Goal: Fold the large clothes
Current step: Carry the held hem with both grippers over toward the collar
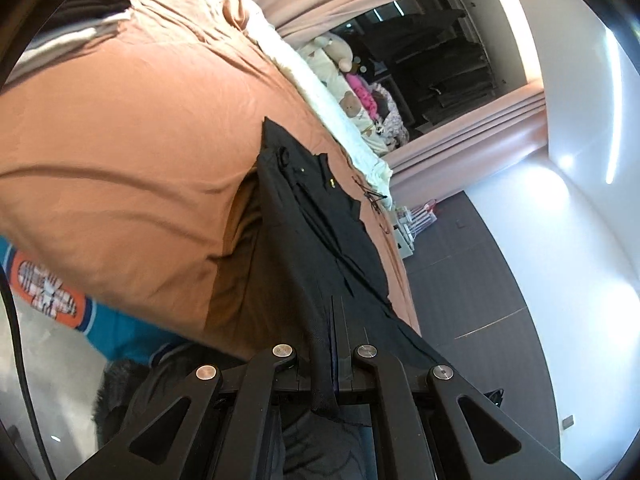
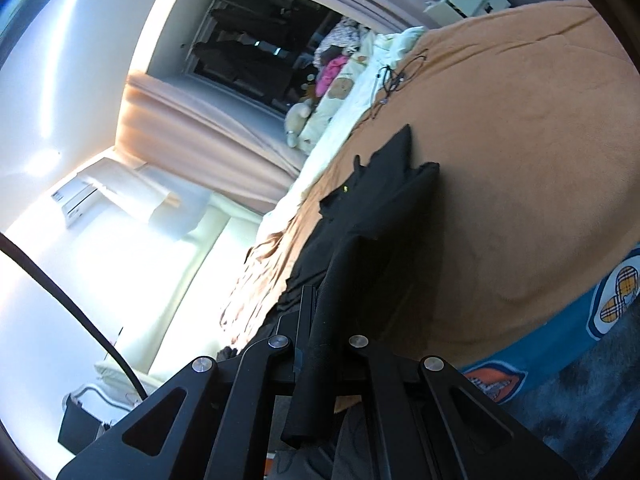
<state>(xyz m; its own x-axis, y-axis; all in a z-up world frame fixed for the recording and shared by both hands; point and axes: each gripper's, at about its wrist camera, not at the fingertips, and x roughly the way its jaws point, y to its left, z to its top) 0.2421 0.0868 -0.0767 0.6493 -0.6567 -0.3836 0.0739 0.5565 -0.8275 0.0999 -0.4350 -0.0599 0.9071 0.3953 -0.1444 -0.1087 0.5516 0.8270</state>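
Note:
A large black garment lies stretched over the orange bed cover. My left gripper is shut on one edge of it, and the cloth runs from between its fingers up across the bed. In the right wrist view the same black garment runs from my right gripper, which is shut on another edge. Both views are tilted sideways. The held edges are lifted a little off the bed.
A cream blanket and soft toys lie along the bed's far side. Black cables lie on the cover near them. Pink curtains frame a dark window. A blue patterned sheet shows at the bed's edge.

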